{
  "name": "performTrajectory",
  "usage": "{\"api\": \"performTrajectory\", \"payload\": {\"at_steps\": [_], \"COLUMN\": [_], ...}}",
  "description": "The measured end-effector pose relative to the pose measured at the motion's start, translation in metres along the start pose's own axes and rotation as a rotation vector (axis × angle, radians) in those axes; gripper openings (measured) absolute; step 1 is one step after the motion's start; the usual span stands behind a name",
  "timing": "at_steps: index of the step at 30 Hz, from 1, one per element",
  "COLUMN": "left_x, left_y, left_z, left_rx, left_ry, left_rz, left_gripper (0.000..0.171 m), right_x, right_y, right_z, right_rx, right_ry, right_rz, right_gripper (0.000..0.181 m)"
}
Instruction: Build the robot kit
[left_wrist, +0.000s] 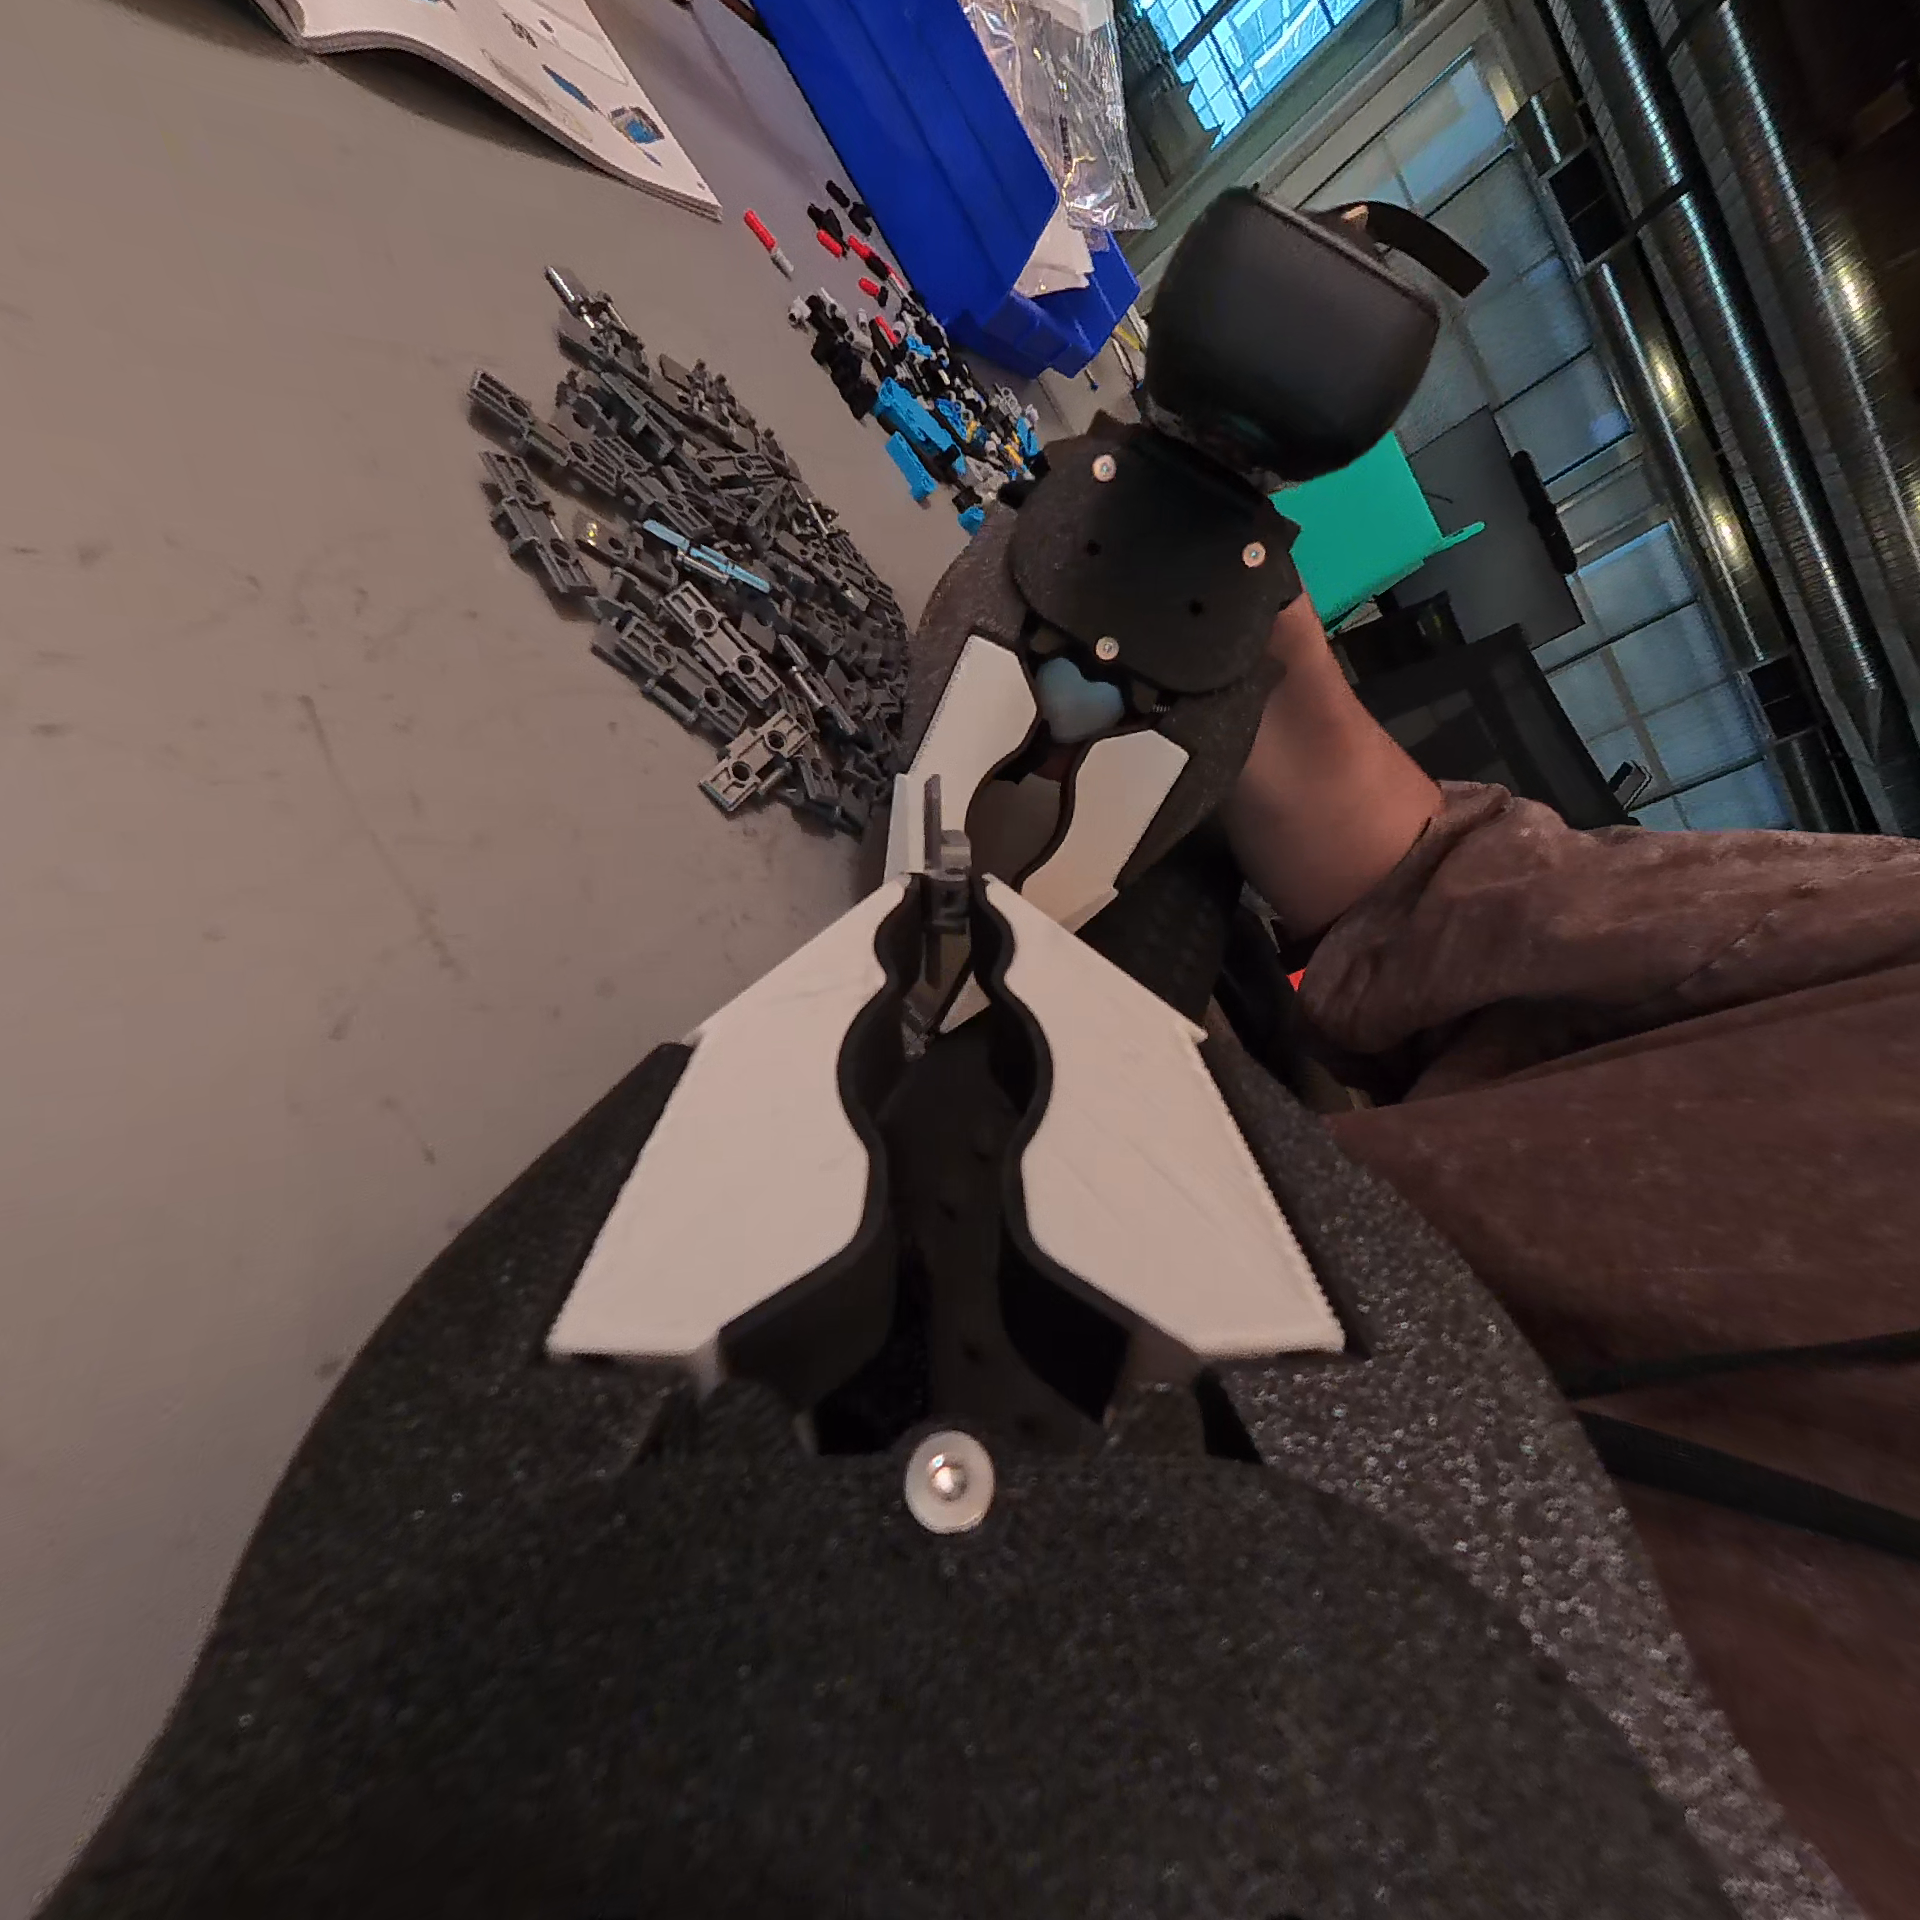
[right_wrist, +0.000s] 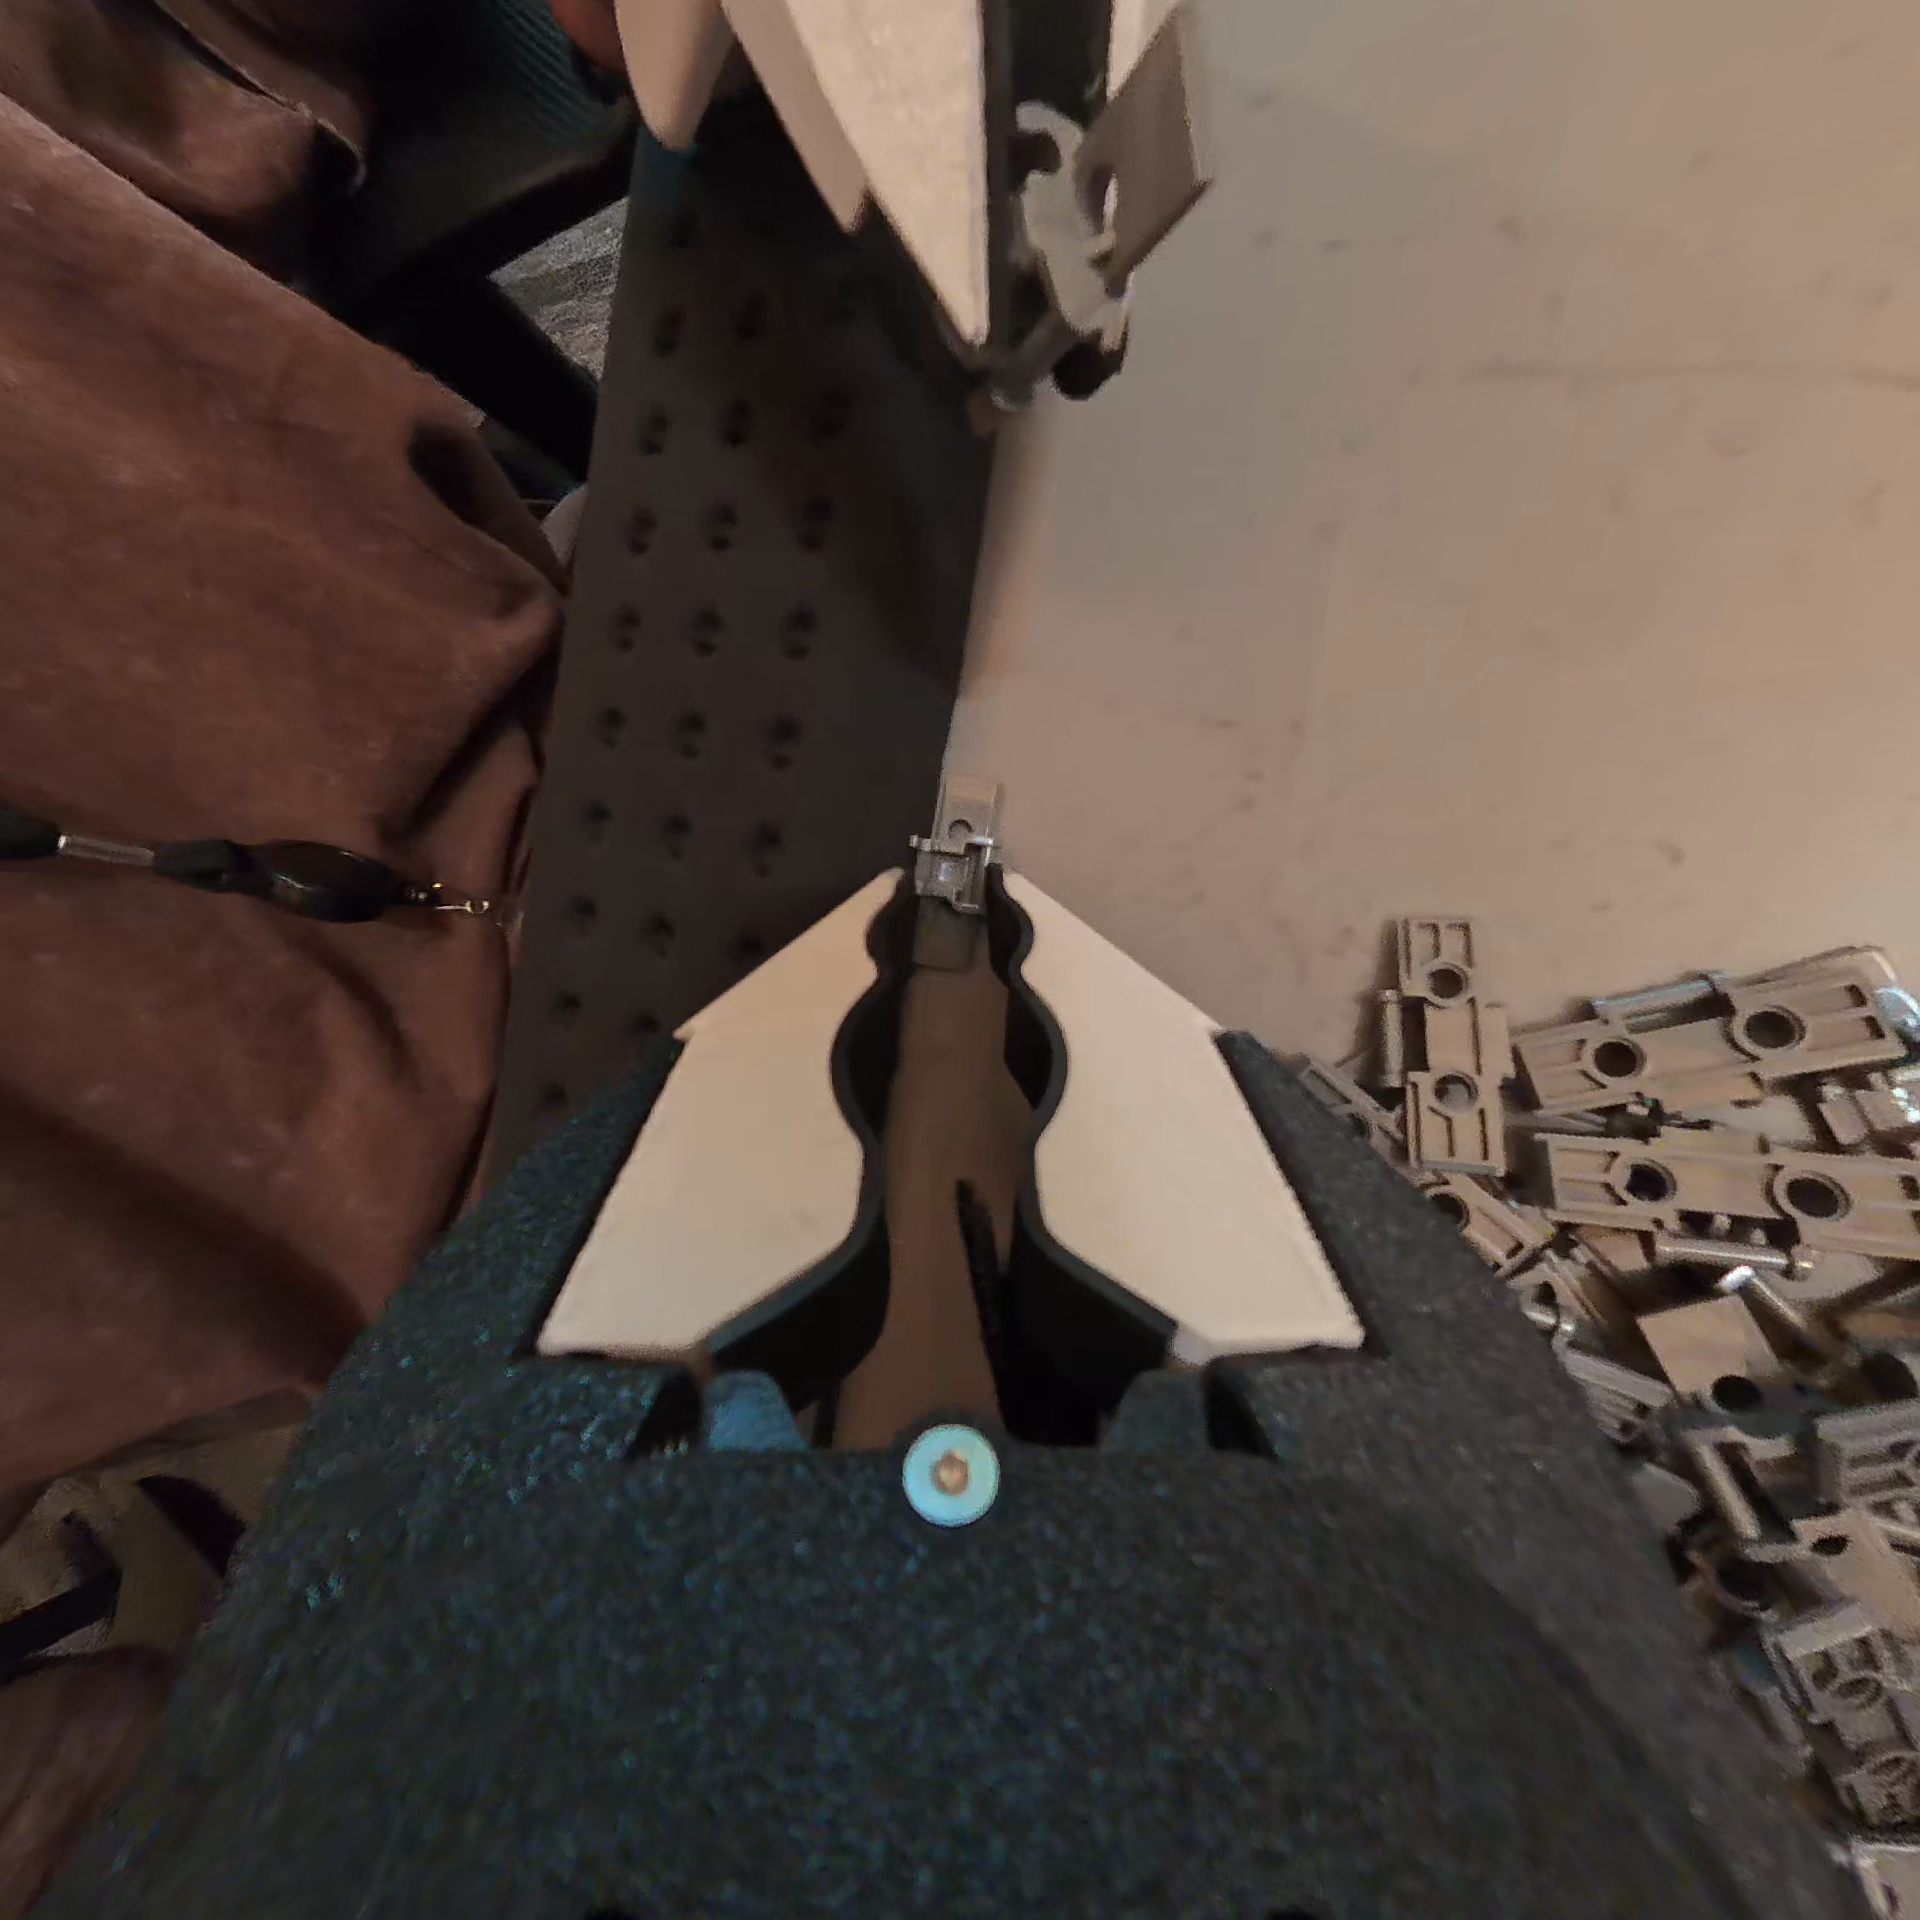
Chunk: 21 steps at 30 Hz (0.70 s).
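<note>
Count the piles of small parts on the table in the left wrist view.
2: a grey pile nearer the camera, and a mixed black, blue and red pile farther back beside the blue bins. Others may be hidden.

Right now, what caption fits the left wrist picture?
Left gripper pinching a small grey piece near the right gripper.

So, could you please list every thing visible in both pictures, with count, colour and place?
Grey piece: one, in left gripper.
Grey piece: one, in right gripper.
Grey pile: many, on the table.
Mixed pile: many, black, blue, red, near the bins.
Bins: count unclear, blue, far edge.
Booklet: one, white, far corner.
Plastic bag: one, clear, in bins.
Sleeve: brown.
Left gripper: white fingers, shut.
Right gripper: white fingers, shut.
</note>
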<state>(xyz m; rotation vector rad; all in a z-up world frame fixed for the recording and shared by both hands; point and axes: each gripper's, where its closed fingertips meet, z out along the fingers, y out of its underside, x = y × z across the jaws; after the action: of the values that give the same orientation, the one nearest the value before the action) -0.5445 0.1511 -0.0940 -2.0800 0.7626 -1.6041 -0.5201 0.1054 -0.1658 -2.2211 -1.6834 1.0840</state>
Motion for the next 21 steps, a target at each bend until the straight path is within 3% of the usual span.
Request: {"api": "performTrajectory", "payload": {"at_steps": [10, 14, 18, 21], "left_x": [0.002, 0.001, 0.0, 0.001], "left_y": [0.0, -0.001, 0.0, 0.0], "left_z": [-0.001, -0.003, -0.003, -0.003], "left_rx": [0.002, 0.006, 0.003, 0.002], "left_ry": [0.002, -0.002, 0.004, 0.004], "left_rz": [0.006, 0.007, 0.002, 0.006], "left_gripper": [0.008, 0.008, 0.008, 0.008], "right_x": [-0.002, -0.019, 0.013, 0.017], "right_y": [-0.003, -0.022, -0.011, -0.014], "right_z": [-0.006, -0.022, -0.012, -0.006], "right_rx": [-0.106, 0.002, -0.032, -0.04], "right_ry": [-0.202, -0.326, -0.119, 0.011], "right_rz": [0.06, 0.071, 0.038, -0.033], "right_gripper": [0.011, 0.004, 0.014, 0.021]}}
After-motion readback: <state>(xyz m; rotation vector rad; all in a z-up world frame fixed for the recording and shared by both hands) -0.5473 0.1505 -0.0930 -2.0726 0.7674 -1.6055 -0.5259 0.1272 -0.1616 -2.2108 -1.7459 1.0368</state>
